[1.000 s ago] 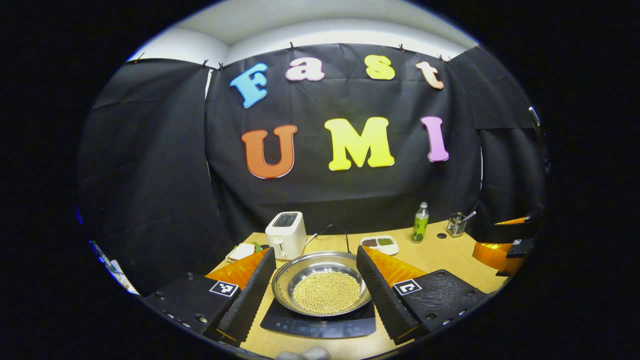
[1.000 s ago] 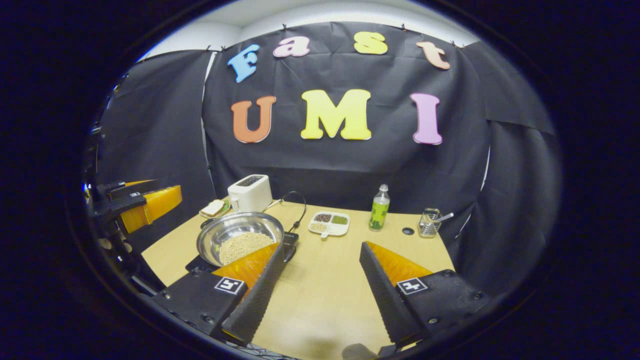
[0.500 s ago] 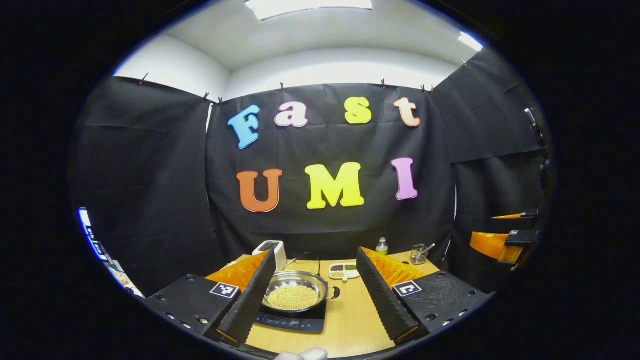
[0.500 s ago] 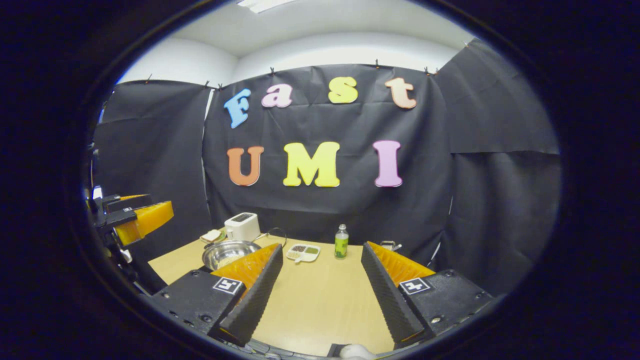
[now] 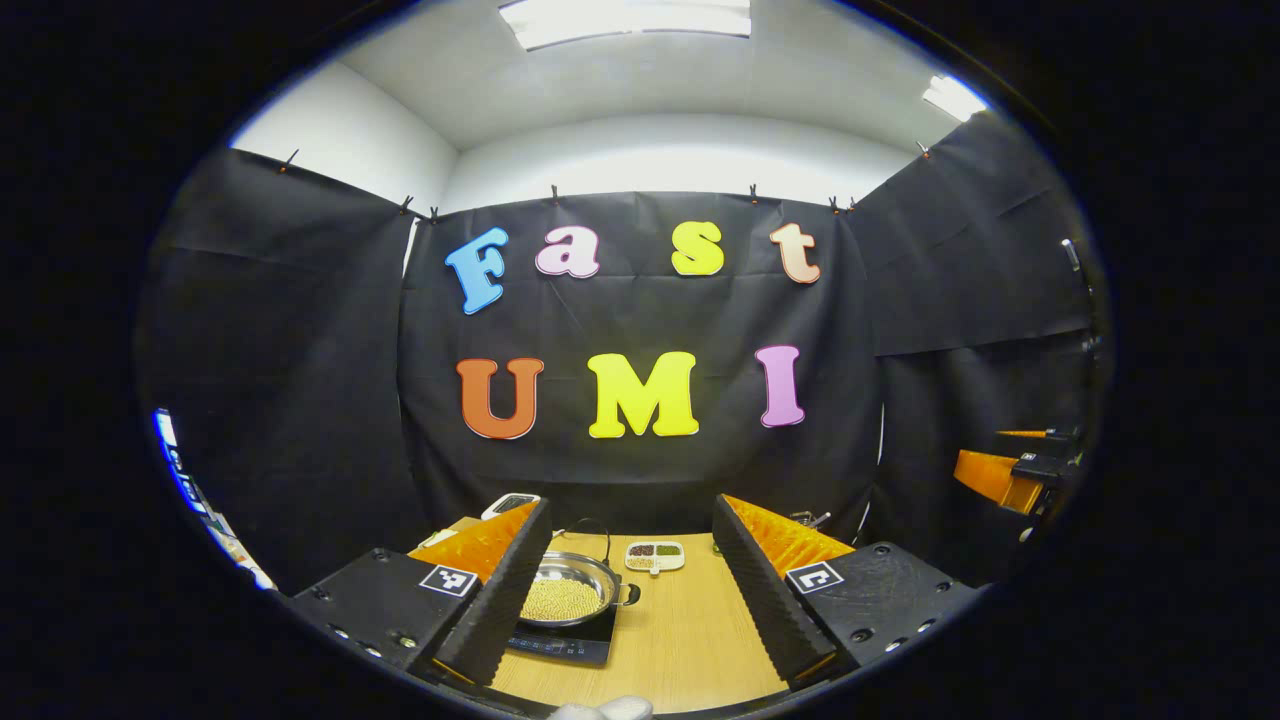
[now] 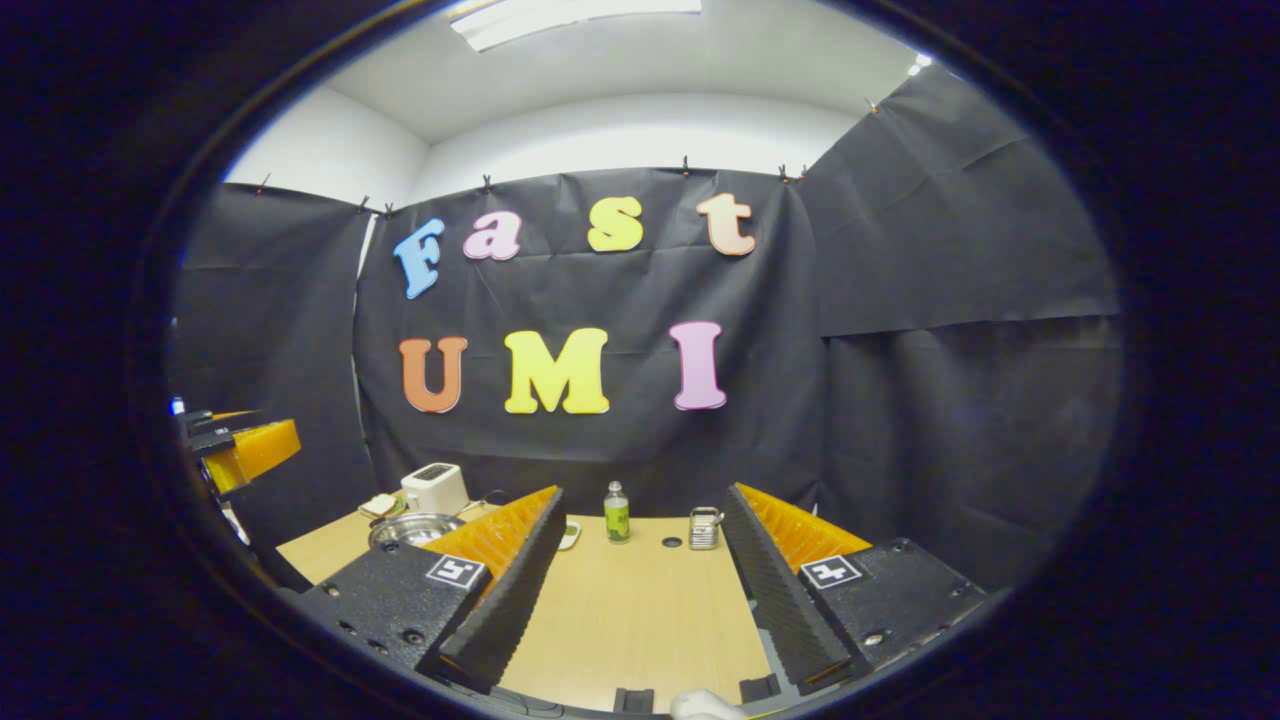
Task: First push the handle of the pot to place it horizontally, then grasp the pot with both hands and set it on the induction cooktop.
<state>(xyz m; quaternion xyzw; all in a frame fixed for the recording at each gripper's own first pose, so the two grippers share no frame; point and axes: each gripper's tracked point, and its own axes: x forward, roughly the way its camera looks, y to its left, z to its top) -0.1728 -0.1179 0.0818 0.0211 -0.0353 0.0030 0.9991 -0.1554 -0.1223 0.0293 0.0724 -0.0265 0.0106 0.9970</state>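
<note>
A steel pot (image 5: 572,592) holding yellow beans sits on the black induction cooktop (image 5: 560,646), with a small dark handle (image 5: 630,596) sticking out to its right. My left gripper (image 5: 630,508) is open and empty, held well back from the pot, whose left side is hidden behind the left finger (image 5: 497,595). The right gripper view has the pot (image 6: 412,527) small at the far left of the table. My right gripper (image 6: 642,494) is open with nothing between its fingers, over the bare wooden table (image 6: 640,620). Each gripper appears at the edge of the other's view: right gripper (image 5: 1008,476), left gripper (image 6: 245,450).
A white toaster (image 6: 433,488) stands behind the pot with a plate of bread (image 6: 380,505) beside it. A divided dish (image 5: 655,556), a green bottle (image 6: 617,512) and a glass holder (image 6: 704,528) line the back of the table near a round hole (image 6: 672,542).
Both grippers have drawn back and risen away from the pot, which now looks much smaller. The pot stays on the cooktop. Both stay open.
</note>
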